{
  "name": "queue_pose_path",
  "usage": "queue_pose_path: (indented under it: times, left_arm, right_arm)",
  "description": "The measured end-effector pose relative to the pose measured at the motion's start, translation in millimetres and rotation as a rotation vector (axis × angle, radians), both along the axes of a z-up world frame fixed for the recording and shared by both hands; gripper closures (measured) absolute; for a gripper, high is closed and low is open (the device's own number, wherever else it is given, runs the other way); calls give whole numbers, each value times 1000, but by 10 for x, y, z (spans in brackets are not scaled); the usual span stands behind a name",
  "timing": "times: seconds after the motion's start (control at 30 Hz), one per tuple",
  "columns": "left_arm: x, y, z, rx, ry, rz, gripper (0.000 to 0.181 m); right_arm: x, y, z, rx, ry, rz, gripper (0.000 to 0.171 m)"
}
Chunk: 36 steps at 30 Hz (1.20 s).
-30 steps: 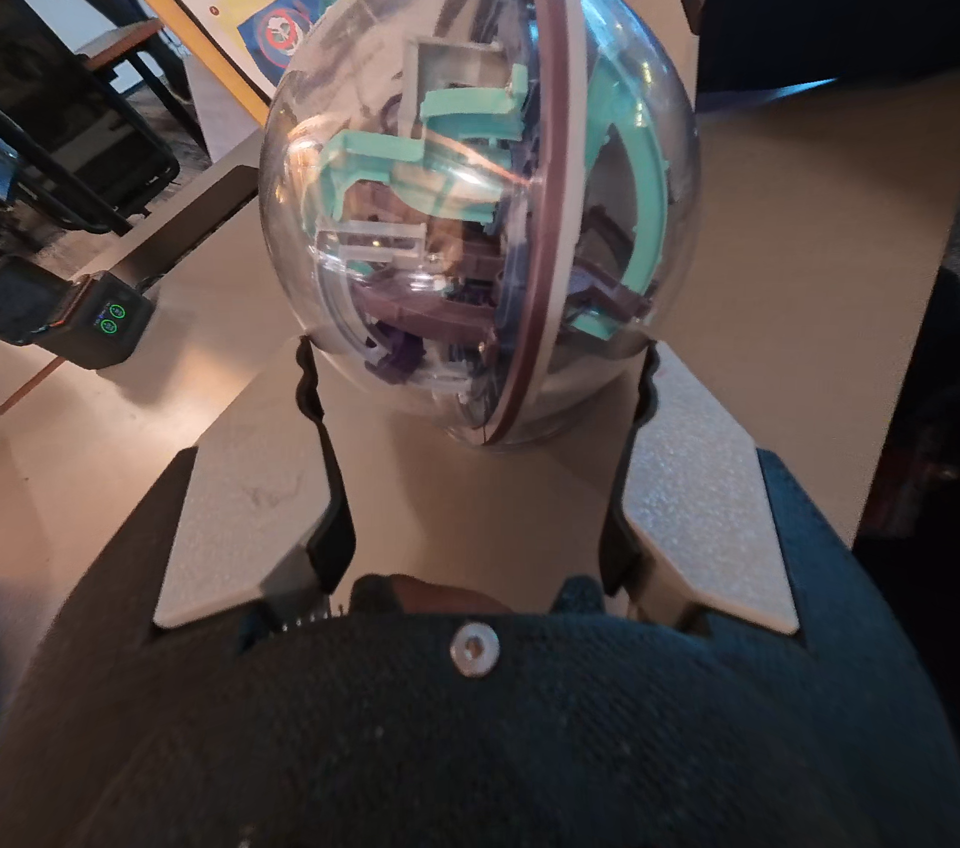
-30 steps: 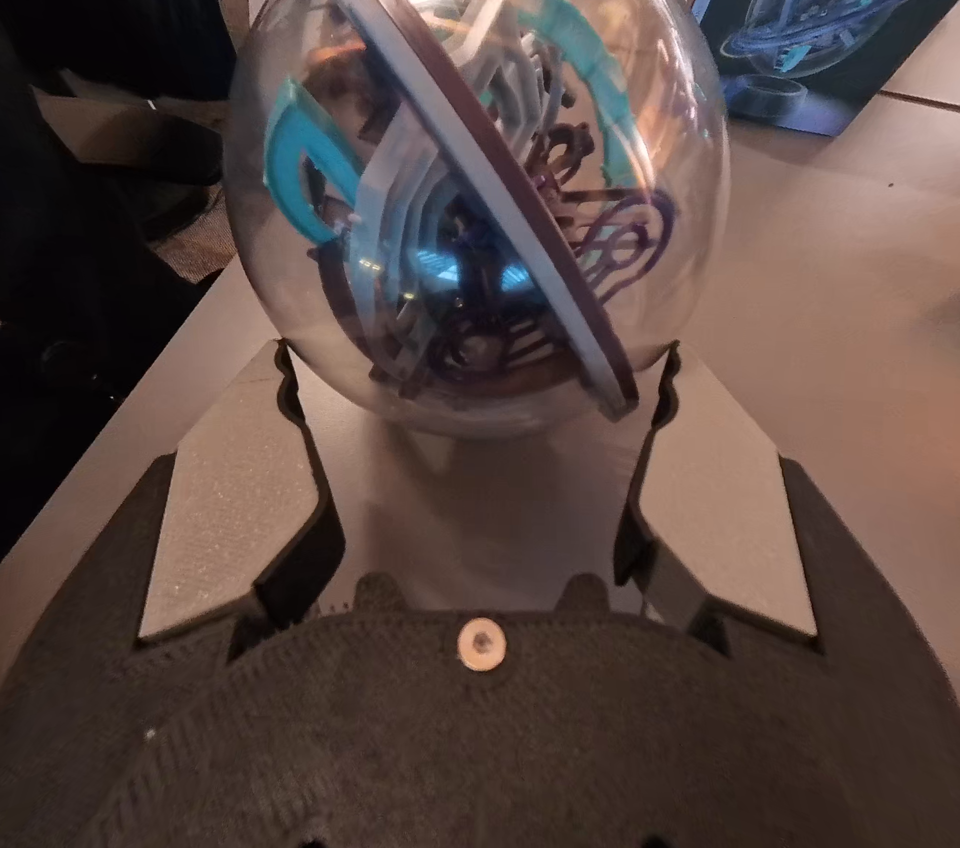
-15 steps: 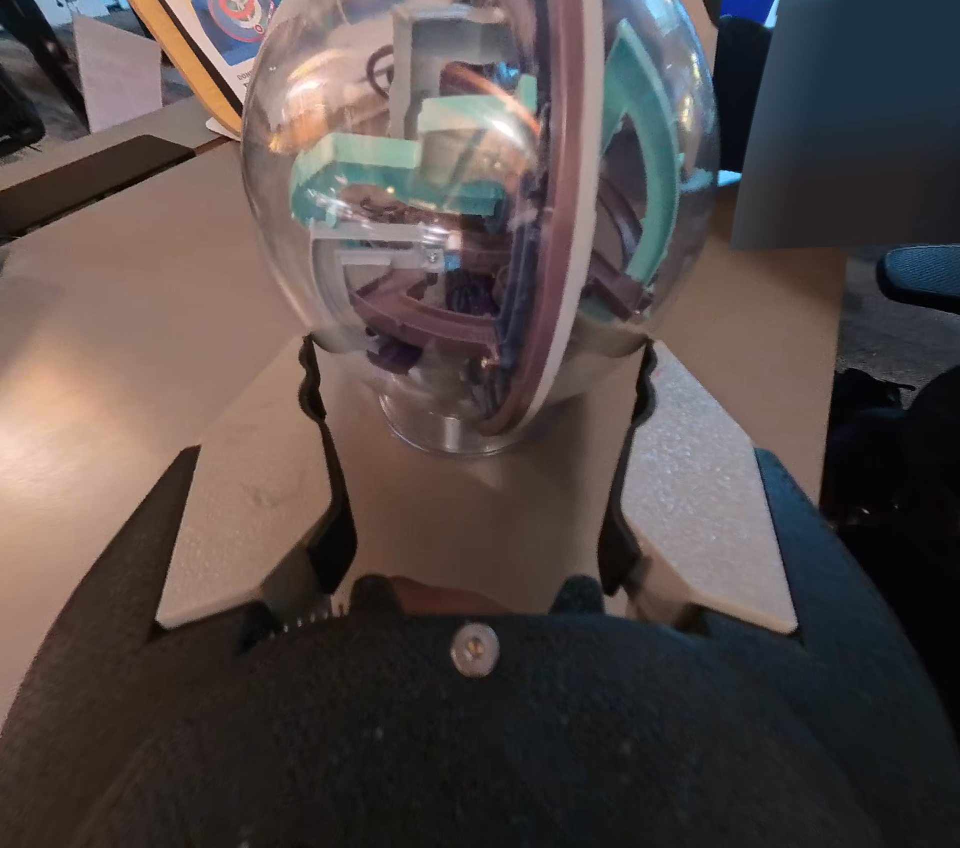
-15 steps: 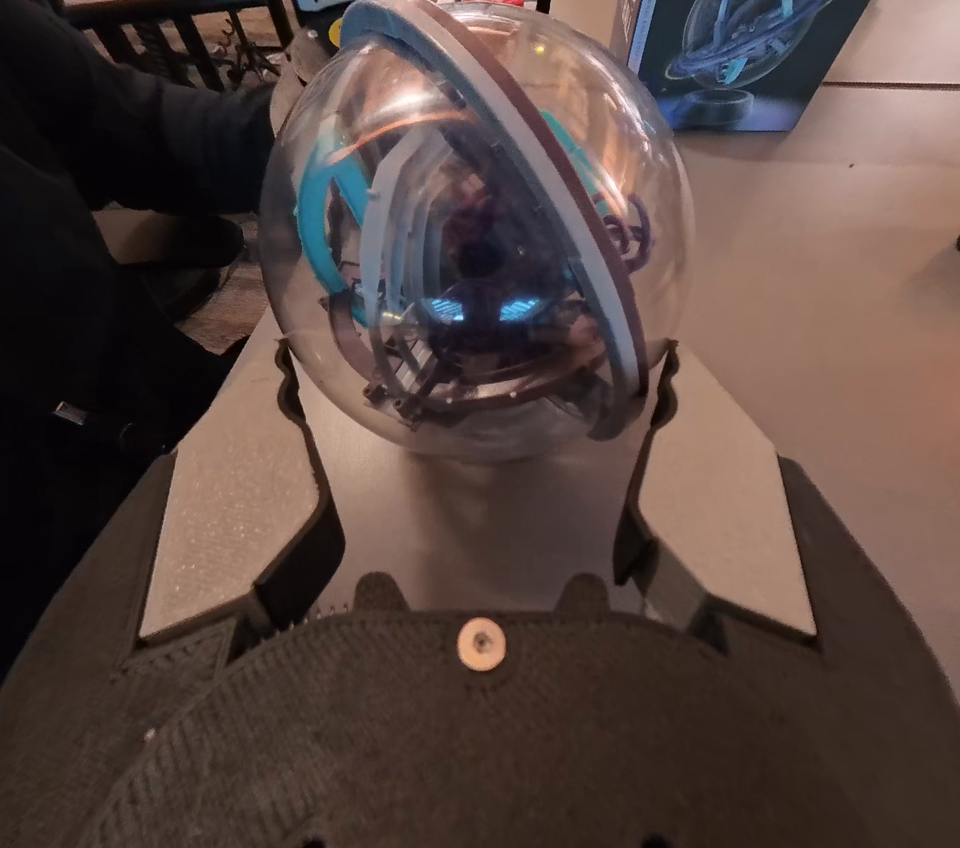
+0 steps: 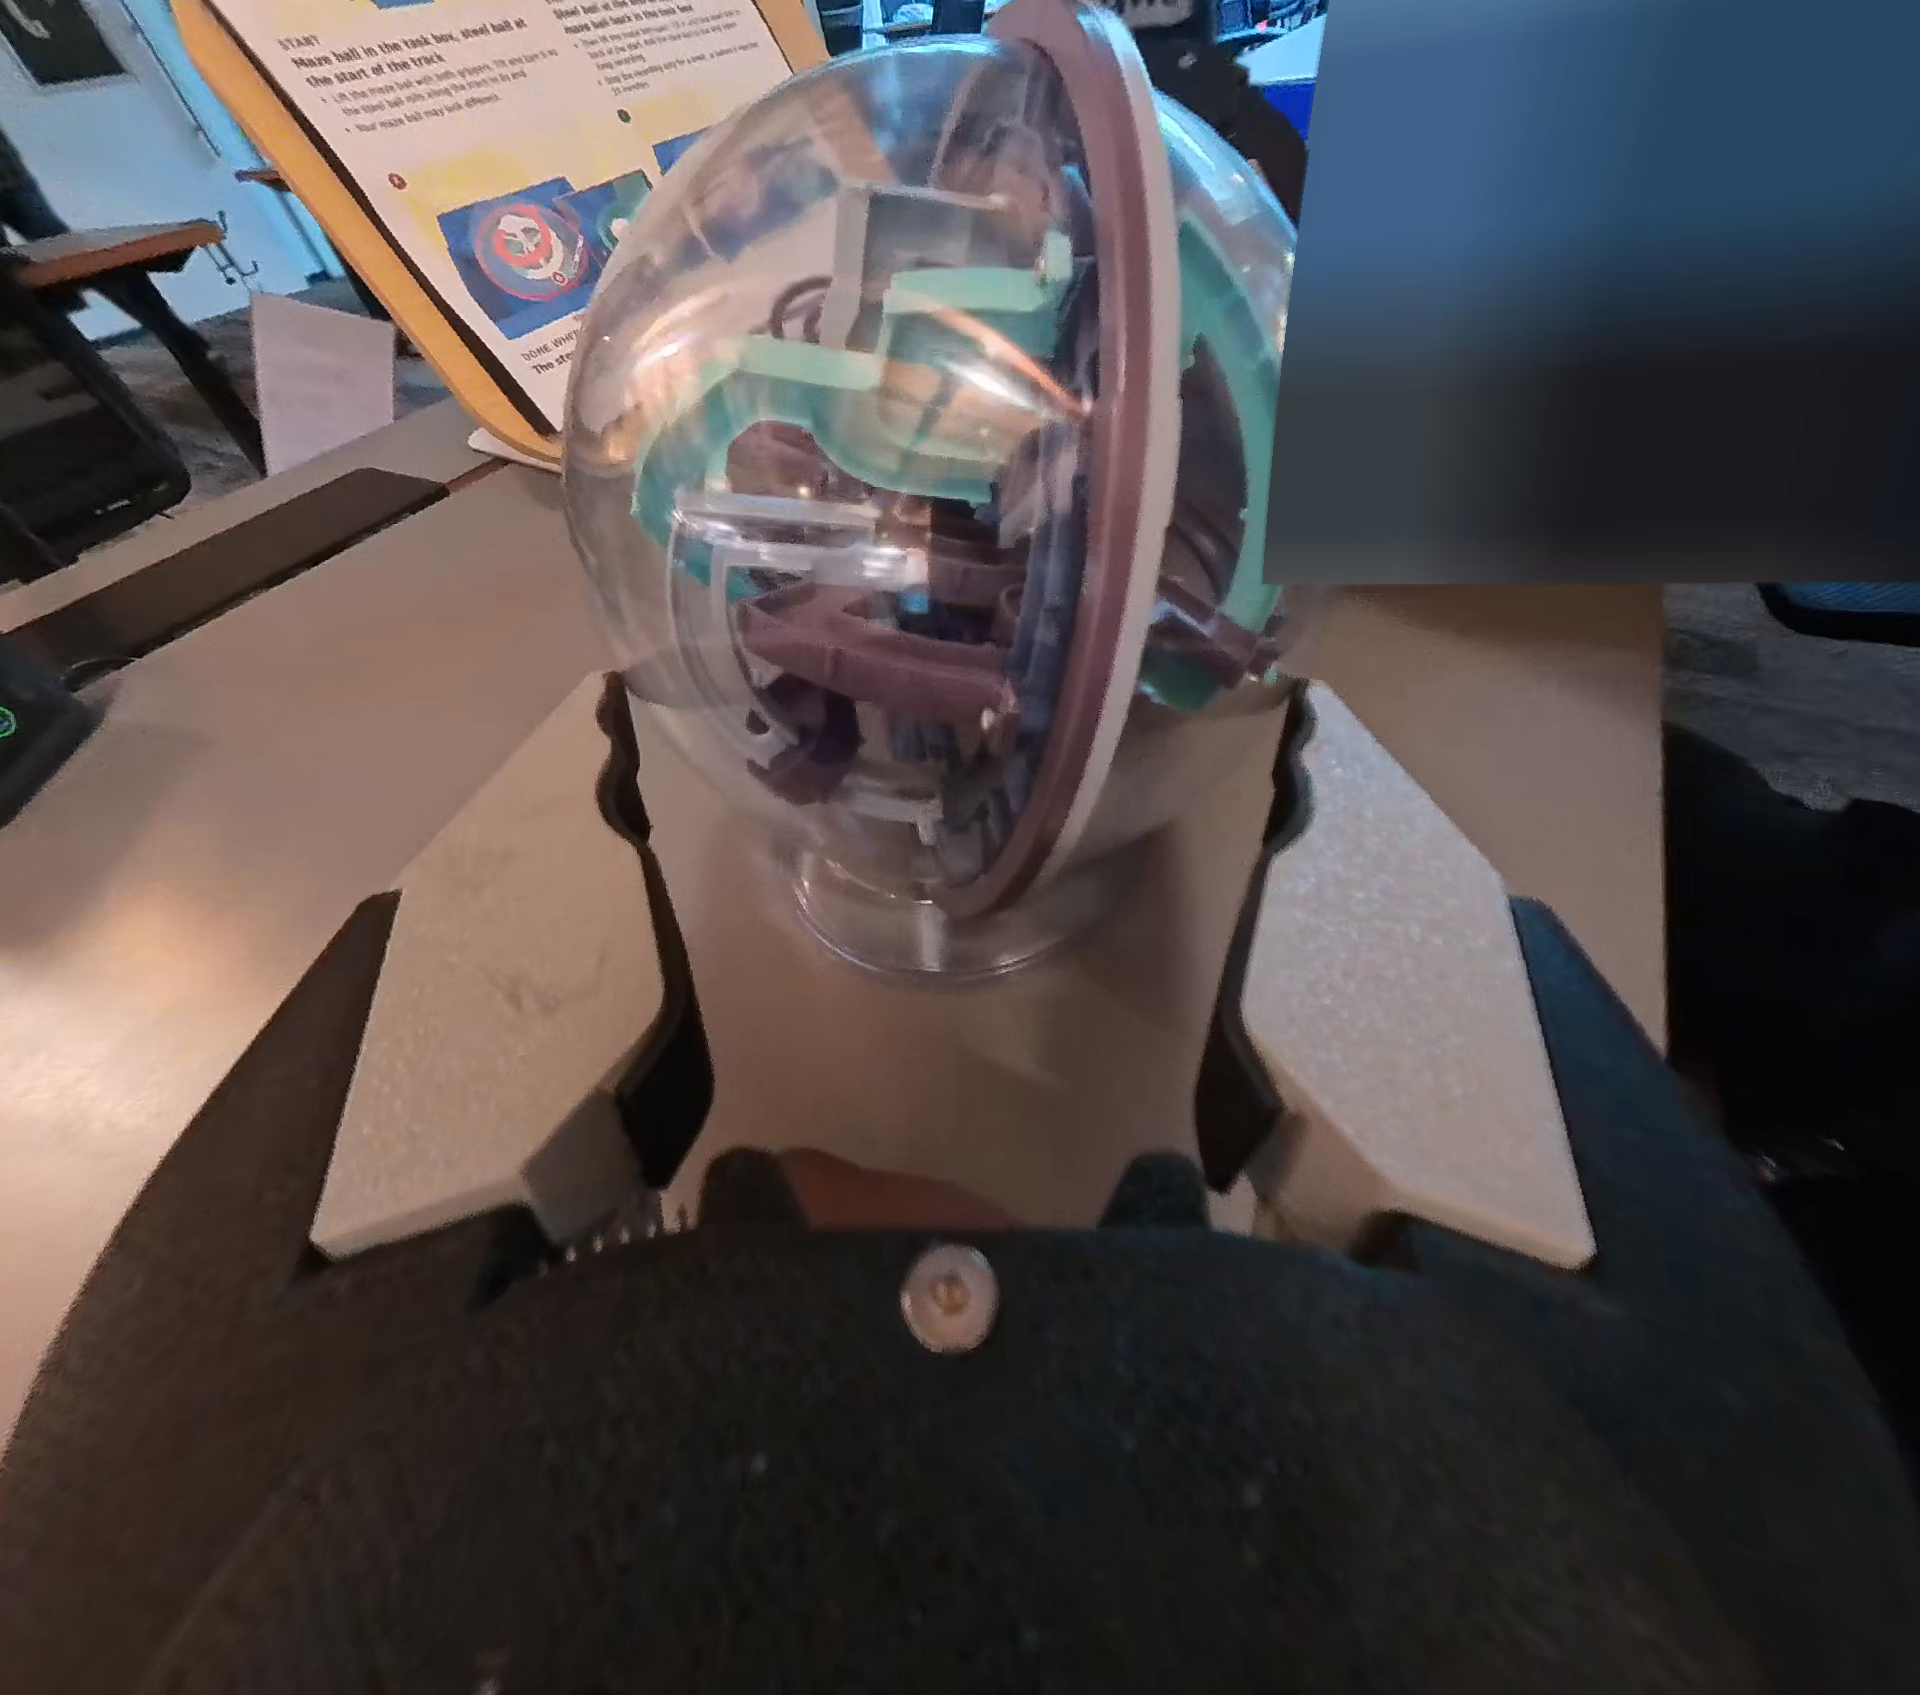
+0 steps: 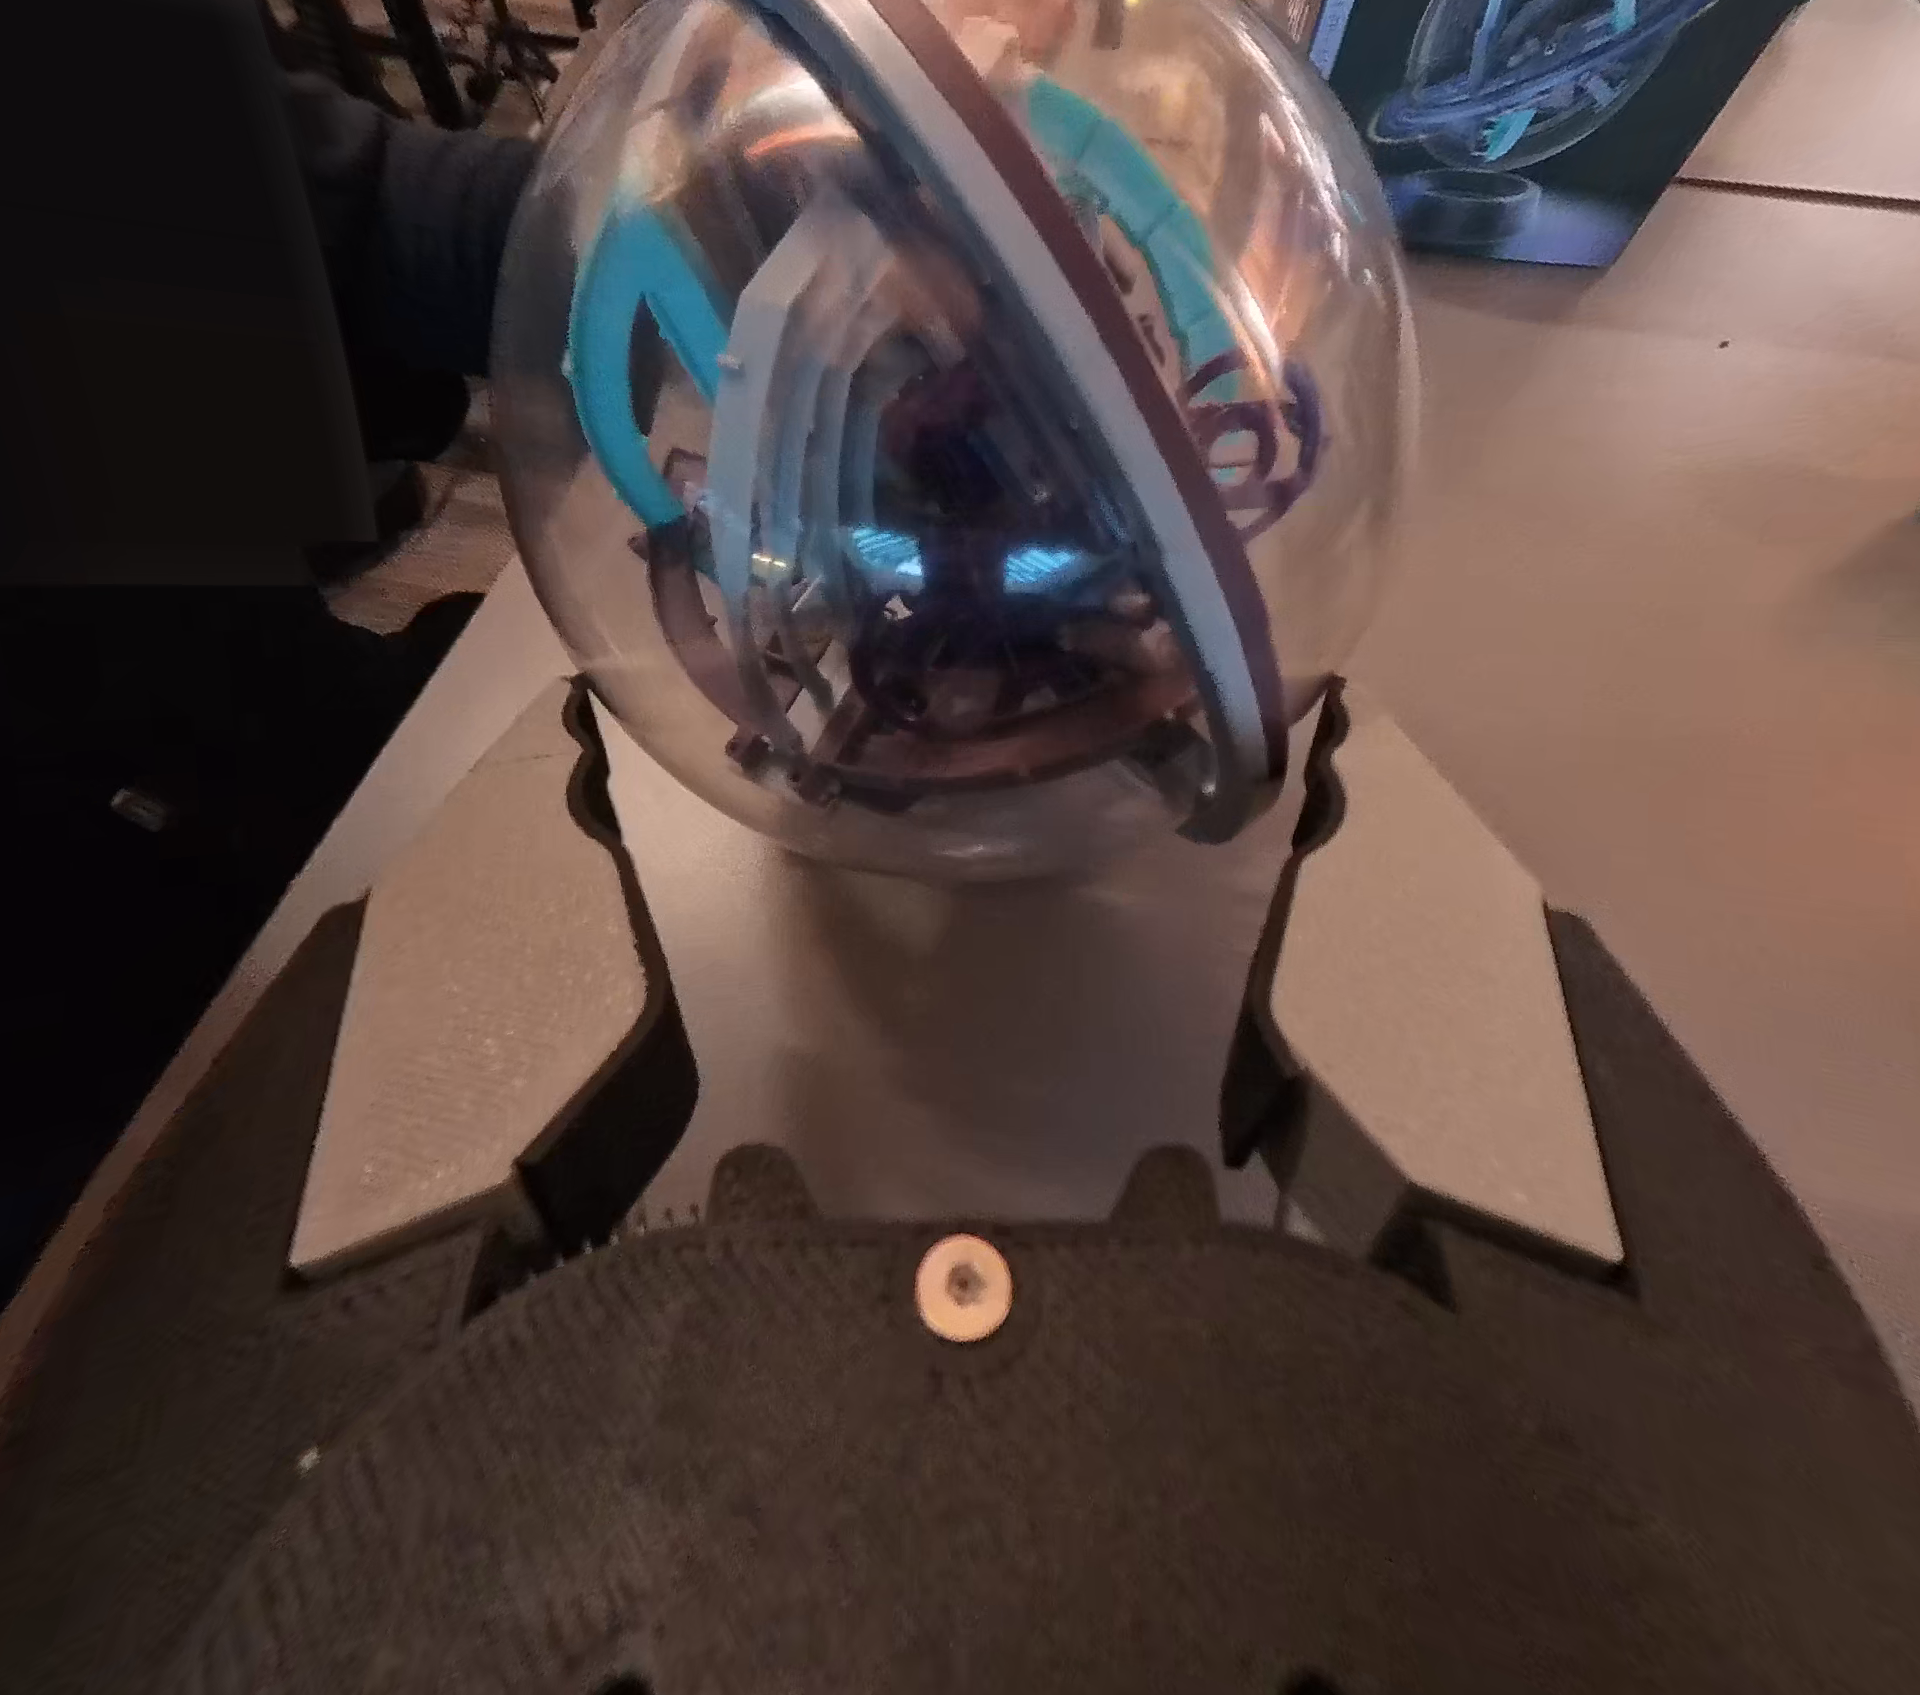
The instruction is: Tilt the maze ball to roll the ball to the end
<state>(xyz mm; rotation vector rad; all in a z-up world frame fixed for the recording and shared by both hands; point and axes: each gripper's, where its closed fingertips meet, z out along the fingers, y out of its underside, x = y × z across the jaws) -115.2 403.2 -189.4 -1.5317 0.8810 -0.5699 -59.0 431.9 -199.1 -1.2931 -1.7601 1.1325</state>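
So, both units share one load: the maze ball (image 5: 925, 492) sits mid-frame in the left wrist view, clamped from opposite sides so the person can rotate it freely in the air instead of rolling it on the surface (image 5: 312, 658).

Left wrist view, left to right: instruction board (image 5: 468, 87) leans in the upper left, out of the working zone. Left hand-held gripper (image 5: 951, 700) has its fingers spread wide and pinching the clear shell low on both flanks; fingertips (image 5: 618, 741) touch the sphere just under its widest part, which looks like the only place a two-finger grip gets purchase on a globe. Purple seam ring (image 5: 1112, 450) runs near vertical, slightly right of centre, so the sphere is tipped on its side. Teal track (image 5: 821, 388) and purple track (image 5: 862, 648) show inside. The small clear foot (image 5: 914, 928) points down toward the camera.

Right wrist view, left to right: a dark sleeve (image 6: 416, 243) at mid-left, then the maze ball (image 6: 935, 398) filling the centre. Right hand-held gripper (image 6: 951, 710) is also spread and pinching the shell at its lower flanks. Seam ring (image 6: 997, 274) runs diagonally, upper left to lower right. Product box (image 6: 1610, 14) stands upper right on the surface, well apart.

Can't locate the small steel ball inside from either view, too much clutter and glare. My read: mid-tilt, progress unknown.
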Motion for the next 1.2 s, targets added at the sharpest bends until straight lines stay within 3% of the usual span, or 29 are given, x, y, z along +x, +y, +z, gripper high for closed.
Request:
queue_pose_path:
  times: [0.17,0.33,0.63,1.2]
  left_arm:
    - [-43,-10,23,13,-12,4,62]
    - [-44,-28,-125,99,184,16,55]
    - [-71,80,-103,153,263,21,55]
    - [-19,122,-21,-4,59,7,56]
  right_arm:
    - [-41,-12,-30,-57,5,9,42]
    - [9,33,-43,67,10,-6,43]
    - [-156,29,-112,215,-15,10,29]
    - [-170,16,170,-67,70,-10,29]
